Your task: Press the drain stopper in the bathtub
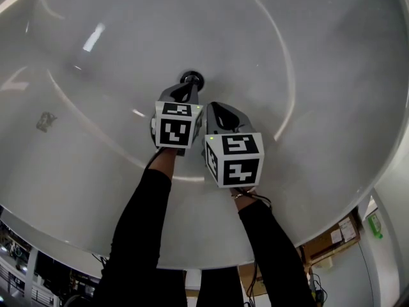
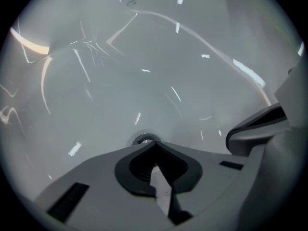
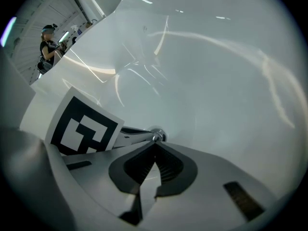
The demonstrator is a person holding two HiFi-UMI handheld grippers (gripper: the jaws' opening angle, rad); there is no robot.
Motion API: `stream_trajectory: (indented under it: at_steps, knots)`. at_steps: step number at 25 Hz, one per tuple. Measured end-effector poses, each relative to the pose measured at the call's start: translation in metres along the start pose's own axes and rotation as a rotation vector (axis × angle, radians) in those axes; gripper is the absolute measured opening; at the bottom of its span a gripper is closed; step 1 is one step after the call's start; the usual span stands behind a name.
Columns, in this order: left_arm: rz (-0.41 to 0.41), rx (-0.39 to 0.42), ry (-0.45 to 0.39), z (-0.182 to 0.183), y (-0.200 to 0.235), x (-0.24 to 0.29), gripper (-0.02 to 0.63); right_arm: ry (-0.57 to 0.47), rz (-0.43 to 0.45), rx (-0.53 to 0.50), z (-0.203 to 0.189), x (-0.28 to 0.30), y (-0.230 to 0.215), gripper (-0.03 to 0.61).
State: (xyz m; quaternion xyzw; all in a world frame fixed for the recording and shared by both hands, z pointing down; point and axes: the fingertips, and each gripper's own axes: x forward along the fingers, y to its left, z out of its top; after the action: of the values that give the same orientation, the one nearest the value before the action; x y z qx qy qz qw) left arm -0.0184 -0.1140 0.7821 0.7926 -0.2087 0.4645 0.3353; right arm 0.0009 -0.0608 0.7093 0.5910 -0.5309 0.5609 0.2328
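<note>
Head view: the drain stopper [image 1: 192, 77], a small dark round cap with a bright metal rim, sits at the low centre of the white bathtub [image 1: 300, 50], on the far side of both tools. Being round, it has no long axis in plan; it appears to face straight up out of the tub floor, so the press is judged to run straight down onto its top. The left gripper [image 1: 187, 89] is the nearer of the two. Its tip lies at the stopper's near edge, and whether it touches cannot be told. In the left gripper view the stopper [image 2: 144, 139] shows just past the jaw tips and slightly left of them, and the jaws of the left gripper [image 2: 153, 144] are pressed together with nothing between. The right gripper [image 1: 214, 107] lies just beside the left one, to its right and nearer the person. In the right gripper view its jaws [image 3: 154, 144] are likewise closed and empty, with the stopper [image 3: 156, 136] straight ahead beyond the tips.
</note>
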Motion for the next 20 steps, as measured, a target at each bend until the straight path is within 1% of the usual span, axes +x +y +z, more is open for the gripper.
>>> stream_trajectory:
  at_steps: [9,20]
  knots:
    - [0.010,-0.003,0.017,-0.007,0.006,0.014,0.006,0.001,-0.028,-0.013,-0.001,0.008,-0.008,0.002]
    - [0.033,-0.009,0.055,-0.008,0.012,0.026,0.006,0.015,-0.027,-0.010,-0.006,0.009,-0.008,0.002]
